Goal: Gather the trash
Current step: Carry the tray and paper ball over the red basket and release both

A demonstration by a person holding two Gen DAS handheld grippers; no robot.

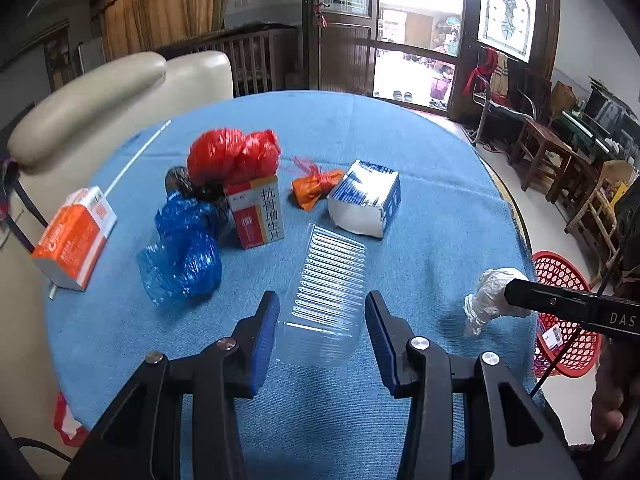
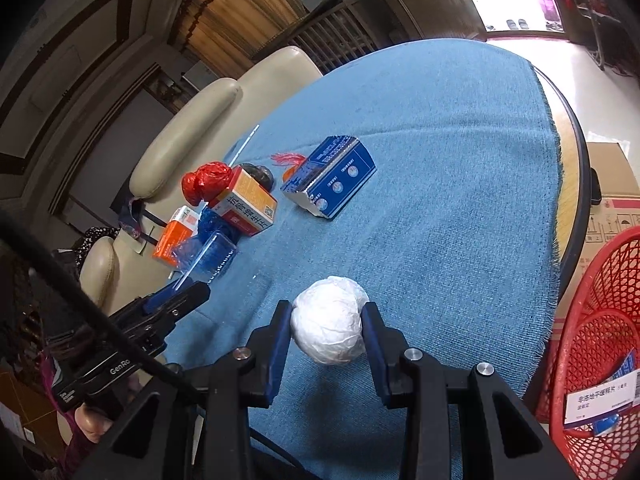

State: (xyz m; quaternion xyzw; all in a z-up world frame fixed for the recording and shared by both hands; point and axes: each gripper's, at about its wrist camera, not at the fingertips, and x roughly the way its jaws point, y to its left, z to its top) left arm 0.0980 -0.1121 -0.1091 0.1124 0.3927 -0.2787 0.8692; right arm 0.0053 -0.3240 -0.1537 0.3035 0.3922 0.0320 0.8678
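Blue-clothed round table (image 1: 420, 208); left jaws clasping clear tray (image 1: 326, 280), right jaws gripping white wad (image 2: 329, 326)

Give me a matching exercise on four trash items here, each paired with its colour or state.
Column one:
1. white wad
2. clear plastic tray
3. mesh basket
4. big tied bag

Column two:
A. red, on the blue cloth
B. between the left tongs
C. red, beside the table
D. gripped by the right tongs

Pairs: 1-D, 2-B, 3-C, 4-A
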